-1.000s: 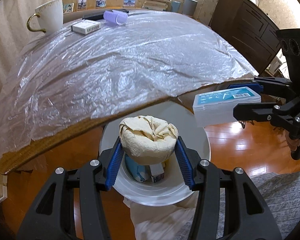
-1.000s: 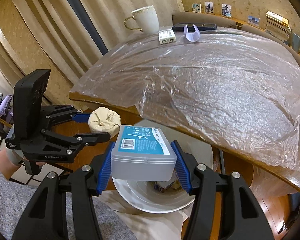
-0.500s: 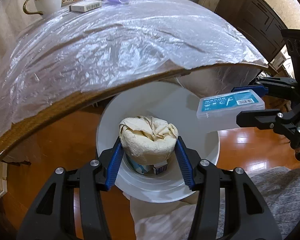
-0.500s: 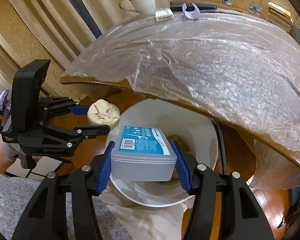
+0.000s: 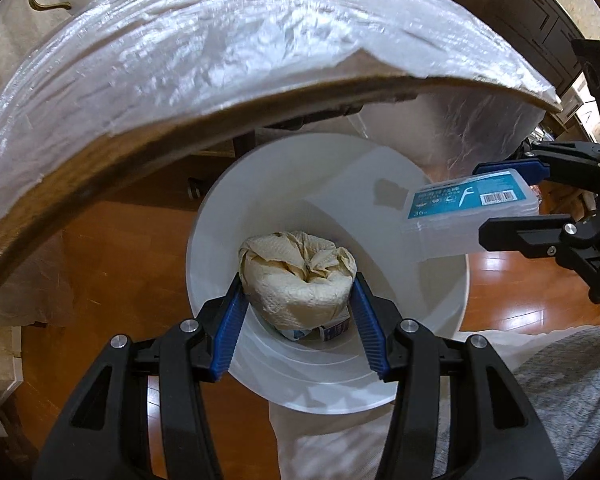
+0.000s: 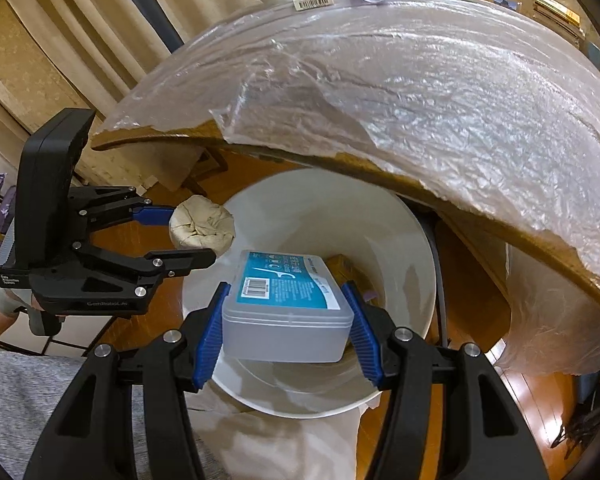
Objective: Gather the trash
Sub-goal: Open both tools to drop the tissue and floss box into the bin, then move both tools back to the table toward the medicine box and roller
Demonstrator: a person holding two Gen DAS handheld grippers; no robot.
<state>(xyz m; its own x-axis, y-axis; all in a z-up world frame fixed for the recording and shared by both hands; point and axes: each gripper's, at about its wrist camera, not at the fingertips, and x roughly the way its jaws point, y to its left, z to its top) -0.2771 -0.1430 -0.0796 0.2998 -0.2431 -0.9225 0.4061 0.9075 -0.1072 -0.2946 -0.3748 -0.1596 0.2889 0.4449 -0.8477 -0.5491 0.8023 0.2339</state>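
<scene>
Crumpled paper wad [image 5: 298,276] clamped in left hand-held gripper [image 5: 298,300], floss-pick box [image 6: 286,306] in right hand-held gripper [image 6: 286,320]; both directly above white bin [image 5: 440,344] mouth, beside desk [image 5: 100,184] edge.

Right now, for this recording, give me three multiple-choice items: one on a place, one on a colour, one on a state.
1. Where is the crumpled beige paper wad?
A. on the plastic-covered table
B. over the round white plastic bin
C. on the wooden floor

2. What colour is the label on the clear plastic lidded box?
A. red
B. yellow
C. blue-teal

3. What state is the right gripper in?
A. shut on the box
B. wide open, empty
C. out of view

Answers: 1 B, the left gripper holds the wad above the bin's mouth. 2 C, the label on the lid is blue-teal with white print. 3 A, both blue pads press the box's sides.
</scene>
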